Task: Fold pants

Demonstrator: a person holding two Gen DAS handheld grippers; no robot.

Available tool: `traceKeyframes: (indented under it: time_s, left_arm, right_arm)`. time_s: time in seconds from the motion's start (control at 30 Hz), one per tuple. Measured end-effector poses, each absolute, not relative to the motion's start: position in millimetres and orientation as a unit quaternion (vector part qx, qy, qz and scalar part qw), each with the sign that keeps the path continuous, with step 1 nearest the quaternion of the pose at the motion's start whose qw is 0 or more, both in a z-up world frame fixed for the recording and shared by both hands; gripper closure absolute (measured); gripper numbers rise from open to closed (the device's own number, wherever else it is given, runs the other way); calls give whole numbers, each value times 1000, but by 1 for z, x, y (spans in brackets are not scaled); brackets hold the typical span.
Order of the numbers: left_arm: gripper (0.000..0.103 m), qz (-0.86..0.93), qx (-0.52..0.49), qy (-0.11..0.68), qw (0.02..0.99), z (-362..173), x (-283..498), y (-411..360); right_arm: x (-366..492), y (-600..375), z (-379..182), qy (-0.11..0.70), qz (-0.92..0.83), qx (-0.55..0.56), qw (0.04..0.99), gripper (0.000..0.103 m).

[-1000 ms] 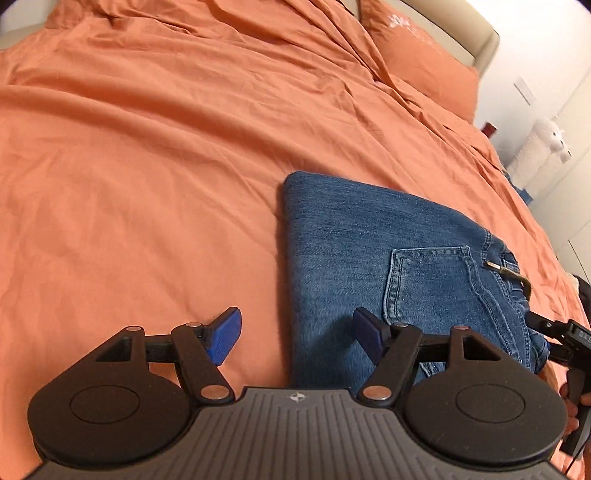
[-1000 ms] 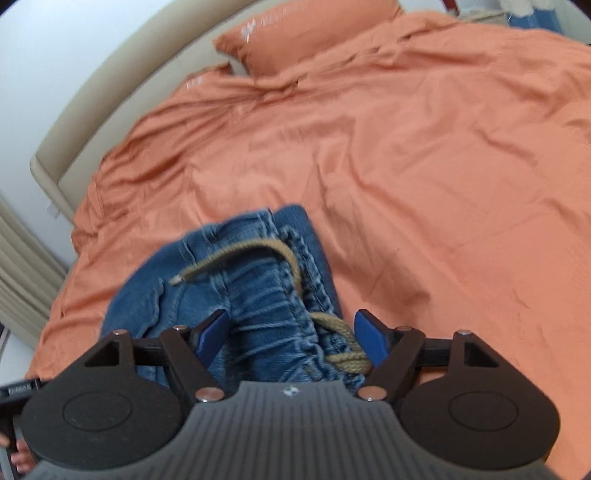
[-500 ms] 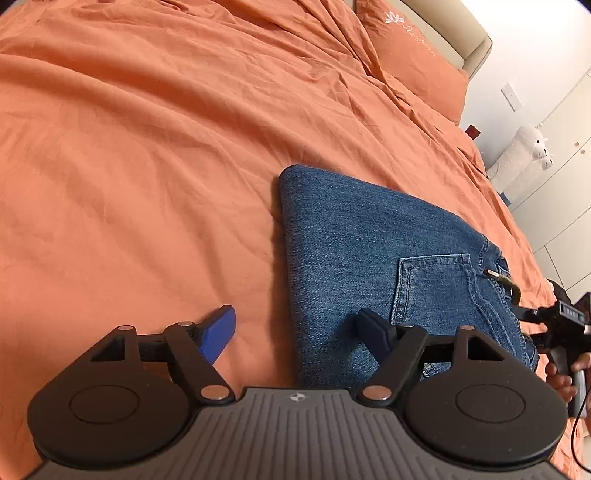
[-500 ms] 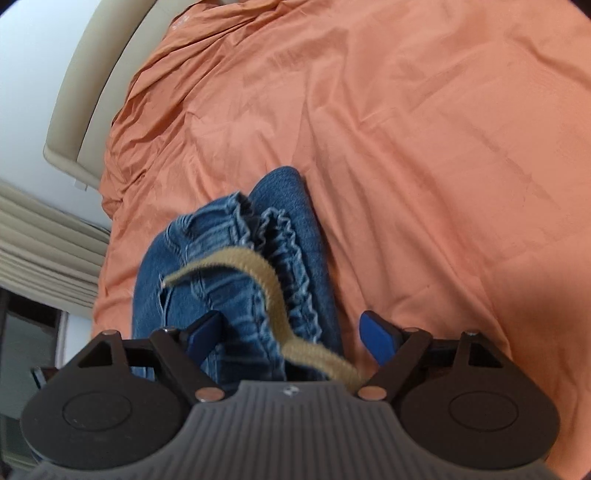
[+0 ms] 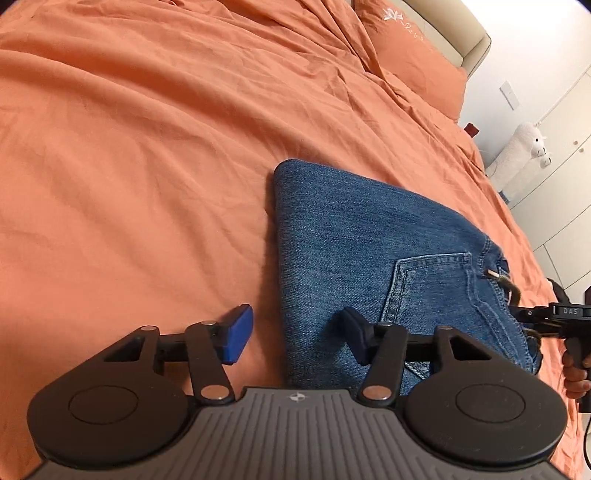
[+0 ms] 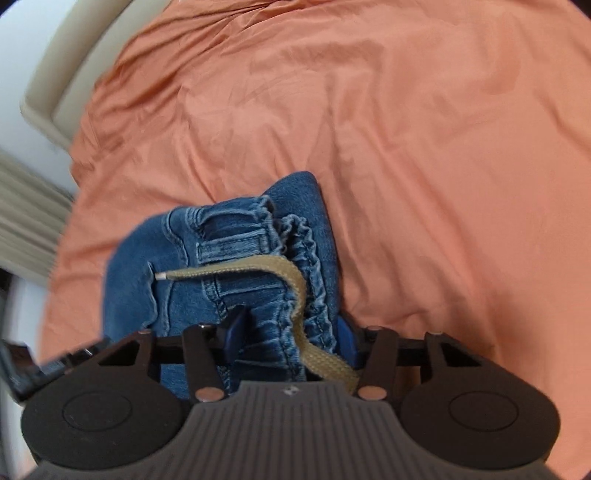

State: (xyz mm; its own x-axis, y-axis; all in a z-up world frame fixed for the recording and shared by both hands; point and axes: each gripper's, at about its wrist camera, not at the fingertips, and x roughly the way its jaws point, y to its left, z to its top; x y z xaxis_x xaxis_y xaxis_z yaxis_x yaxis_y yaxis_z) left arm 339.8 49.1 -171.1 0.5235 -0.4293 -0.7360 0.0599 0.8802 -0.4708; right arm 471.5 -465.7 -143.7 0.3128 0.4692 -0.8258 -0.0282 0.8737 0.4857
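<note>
The folded blue denim pants (image 5: 362, 240) lie on the orange bed cover, back pocket up, with a tan drawstring (image 6: 258, 271) across the elastic waistband (image 6: 306, 266). My left gripper (image 5: 295, 332) is open and straddles the near folded edge of the pants, one finger over the sheet and one over the denim. My right gripper (image 6: 291, 332) has closed on the bunched waistband and drawstring end. In the left wrist view the right gripper (image 5: 554, 317) shows at the waistband end on the right.
The orange bed cover (image 5: 147, 147) spreads wide around the pants. An orange pillow (image 5: 413, 55) and beige headboard (image 5: 461, 22) are at the far end. A white plush toy (image 5: 524, 147) and white cabinets stand beside the bed.
My right gripper moved in over the waistband and its fingers closed on it. My left gripper shifted only slightly and stays open.
</note>
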Motion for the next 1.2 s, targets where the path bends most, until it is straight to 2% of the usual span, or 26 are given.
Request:
traceKeyframes:
  time_s: [0.1,0.23,0.3,0.33,0.43,0.47,0.5,0.57,0.63,0.83,1.2]
  left_arm:
    - [40,-146,-215,470,843,-173,343,53]
    - [40,-164,-269,479,819,-180,347,67]
    - [40,-170,-299,482,806,-186,349,71]
    - [44,-173,-311,483,800,-189,350,72]
    - [67,-187,-326,489,787,-194,352,67]
    - [70,-186,-331,489,785,-194,352,66]
    - [73,-185,-332,489,785,-194,352,66]
    - [89,-182,-336,485,787,-192,351,65]
    - [95,-181,-331,477,794,-187,348,64]
    - [97,-180,-310,438,824,-156,325,60]
    - [97,-170,-240,399,868,-66,278,92]
  right_arm:
    - [474,-464,-143,568,156,196,784,56]
    - [475,-496,-172,584,157,319,730,44]
    - [472,-508,-187,578,160,365,712,44]
    - [469,-508,-191,573,162,376,710,45]
    - [464,-503,-191,559,174,375,719,53]
    - [463,-502,-188,557,176,369,724,55]
    - [462,-500,-184,556,176,362,727,60]
    - [460,-495,-172,553,182,340,738,71]
    - [460,-488,-156,551,182,315,751,80]
    - [451,-463,-100,528,189,272,782,85]
    - [384,-406,-5,482,241,250,805,86]
